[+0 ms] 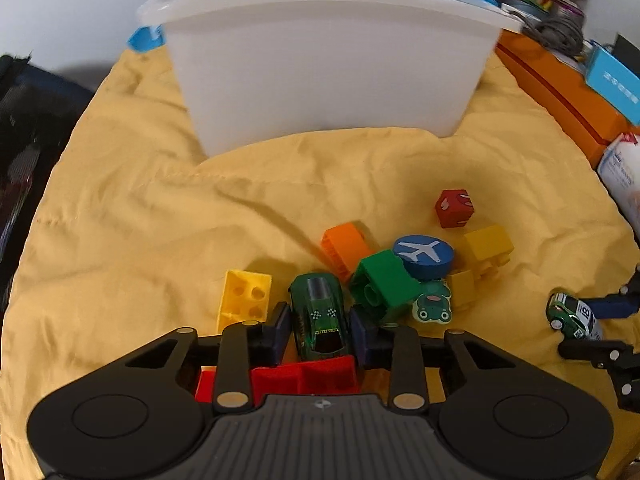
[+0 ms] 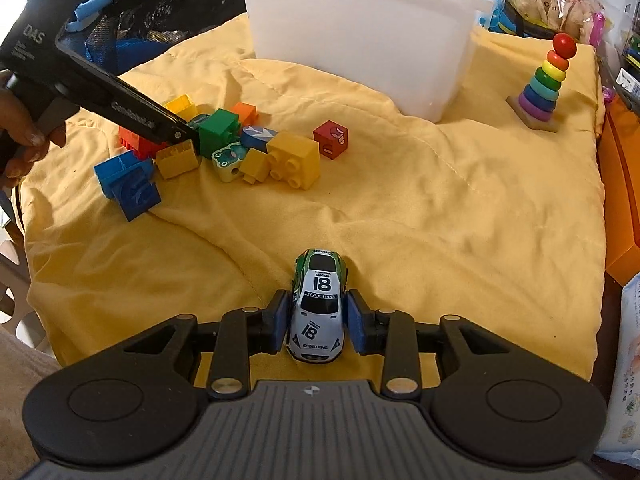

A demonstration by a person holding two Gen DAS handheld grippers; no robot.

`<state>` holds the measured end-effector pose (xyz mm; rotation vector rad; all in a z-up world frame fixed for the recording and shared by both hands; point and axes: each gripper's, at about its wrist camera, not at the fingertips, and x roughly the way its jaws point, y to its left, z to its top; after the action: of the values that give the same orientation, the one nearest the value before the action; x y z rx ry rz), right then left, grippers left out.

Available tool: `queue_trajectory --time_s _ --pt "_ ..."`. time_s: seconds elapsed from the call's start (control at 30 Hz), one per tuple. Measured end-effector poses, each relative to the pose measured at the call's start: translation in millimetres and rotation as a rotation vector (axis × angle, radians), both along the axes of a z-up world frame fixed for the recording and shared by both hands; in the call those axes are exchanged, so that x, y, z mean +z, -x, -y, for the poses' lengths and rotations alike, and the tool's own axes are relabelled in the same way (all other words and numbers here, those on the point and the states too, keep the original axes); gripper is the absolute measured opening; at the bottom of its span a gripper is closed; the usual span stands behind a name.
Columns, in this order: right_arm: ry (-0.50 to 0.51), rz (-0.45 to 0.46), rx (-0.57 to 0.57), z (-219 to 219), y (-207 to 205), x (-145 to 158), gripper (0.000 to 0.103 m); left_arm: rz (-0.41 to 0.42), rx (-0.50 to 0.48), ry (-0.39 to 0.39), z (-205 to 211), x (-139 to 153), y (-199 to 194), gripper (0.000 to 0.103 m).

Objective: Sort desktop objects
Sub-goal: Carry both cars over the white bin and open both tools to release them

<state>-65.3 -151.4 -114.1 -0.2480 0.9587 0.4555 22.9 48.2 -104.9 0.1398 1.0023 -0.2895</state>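
A home play corner: a desk draped in a quilted yellow cloth carries building blocks, toy cars, a rainbow ring stacker and a white plastic storage bin, with snack packets crowding the edge

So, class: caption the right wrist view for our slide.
Right gripper straddles the number 18 toy car on yellow cloth.

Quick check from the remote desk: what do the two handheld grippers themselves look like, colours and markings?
Both match: left gripper and right gripper have black linkage arms with silver rivets, dark blue finger pads and ribbed grey bases. The left one's black handle carries white lettering.
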Motion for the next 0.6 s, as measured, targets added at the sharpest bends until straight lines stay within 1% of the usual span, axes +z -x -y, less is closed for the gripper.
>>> queue_trajectory --time_s 0.17,0.23,0.3,0.37,0.47,0.6 --pt "0.016 0.012 0.009 -4.1 -0.4 0.2 0.037 0.012 -0.008 0.018 -3.7 -0.2 3.3 0.035" --pt "0.021 0.02 0.013 -4.7 -0.2 -0.1 0.036 0.016 0.011 0.041 -6.1 1.2 5.8 0.034" --pt "0.018 0.02 0.022 -4.1 0.7 0.3 0.034 0.027 0.021 0.068 -8.3 6.1 10.1 0.033" --pt "0.023 0.022 0.031 -4.1 1.4 2.5 0.033 0.051 0.029 0.082 -12.0 16.4 16.3 0.033" --pt "0.003 0.028 0.034 -1.9 2.5 10.9 0.033 0.095 0.042 0.118 -19.6 38.3 24.0 0.032" --pt "-0.009 0.077 0.026 0.1 -0.7 28.2 0.033 0.187 0.048 0.157 -23.3 73.3 24.4 0.033"
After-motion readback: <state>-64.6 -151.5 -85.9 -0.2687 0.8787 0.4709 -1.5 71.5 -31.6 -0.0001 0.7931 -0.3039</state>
